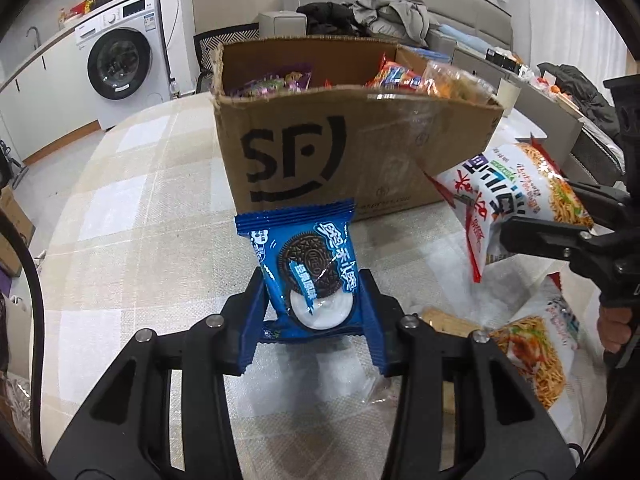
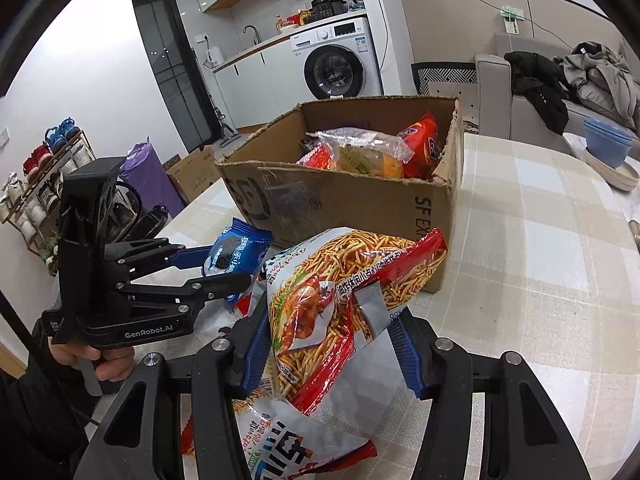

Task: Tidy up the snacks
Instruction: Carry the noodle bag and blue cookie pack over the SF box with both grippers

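A blue Oreo packet (image 1: pixel 308 268) stands upright between the blue pads of my left gripper (image 1: pixel 314 296), which is shut on its lower half just above the checked tablecloth. My right gripper (image 2: pixel 332 332) is shut on a red and white fried-noodle snack bag (image 2: pixel 344 280), held tilted above the table. Just beyond both stands an open cardboard box (image 1: pixel 352 148) with several snack packs inside. In the right wrist view the left gripper (image 2: pixel 228 268) and Oreo packet (image 2: pixel 236 252) sit at the box's (image 2: pixel 340 204) near left corner. A second noodle bag (image 1: pixel 536 356) lies flat under the right gripper (image 1: pixel 536 216).
A clear cracker pack (image 1: pixel 448 322) lies on the table (image 1: pixel 120 240) beside the flat noodle bag. Blue bowls on plates (image 2: pixel 608 148) stand at the table's far right. A person's hand (image 2: pixel 104 360) holds the left gripper's handle. A sofa with heaped clothes (image 1: pixel 392 8) is behind the box.
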Available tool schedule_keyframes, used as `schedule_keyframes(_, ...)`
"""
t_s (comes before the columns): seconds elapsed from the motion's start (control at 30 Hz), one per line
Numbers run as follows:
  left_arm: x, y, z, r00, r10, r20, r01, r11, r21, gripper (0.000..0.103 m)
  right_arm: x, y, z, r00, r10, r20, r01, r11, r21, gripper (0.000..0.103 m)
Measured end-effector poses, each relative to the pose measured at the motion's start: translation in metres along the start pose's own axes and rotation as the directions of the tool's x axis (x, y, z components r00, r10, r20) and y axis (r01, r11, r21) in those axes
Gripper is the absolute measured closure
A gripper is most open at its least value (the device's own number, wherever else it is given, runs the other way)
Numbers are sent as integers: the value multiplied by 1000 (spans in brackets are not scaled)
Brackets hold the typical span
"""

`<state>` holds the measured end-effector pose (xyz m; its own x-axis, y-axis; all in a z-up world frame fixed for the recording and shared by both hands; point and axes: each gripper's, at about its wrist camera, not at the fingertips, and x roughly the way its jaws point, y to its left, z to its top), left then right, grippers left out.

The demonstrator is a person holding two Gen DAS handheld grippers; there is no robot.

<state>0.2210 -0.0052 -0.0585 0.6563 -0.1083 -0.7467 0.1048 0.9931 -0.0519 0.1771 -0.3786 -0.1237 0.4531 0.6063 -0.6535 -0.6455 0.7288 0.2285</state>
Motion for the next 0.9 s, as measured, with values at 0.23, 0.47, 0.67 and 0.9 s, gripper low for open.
schedule_keyframes(0.23, -21, 12, 10, 999, -17, 52, 17, 1000, 2, 62, -16, 3, 1, 997, 22, 71, -21, 1000, -18, 48)
schedule_keyframes(0.47, -65, 7, 4, 994, -28, 108, 28, 1000, 7, 62, -33, 5, 6, 987, 43, 155, -39, 999, -26, 48)
schedule_keyframes(0.67, -104, 1, -6, 987, -30, 156, 31, 1000, -5, 62, -47, 7, 12, 976, 28, 214, -26, 1000, -12, 48)
schedule_keyframes(0.9, -135, 3, -5, 981, -25, 193, 28, 1000, -11, 62, -58, 12, 17, 969, 11, 246, -15, 1000, 15, 48)
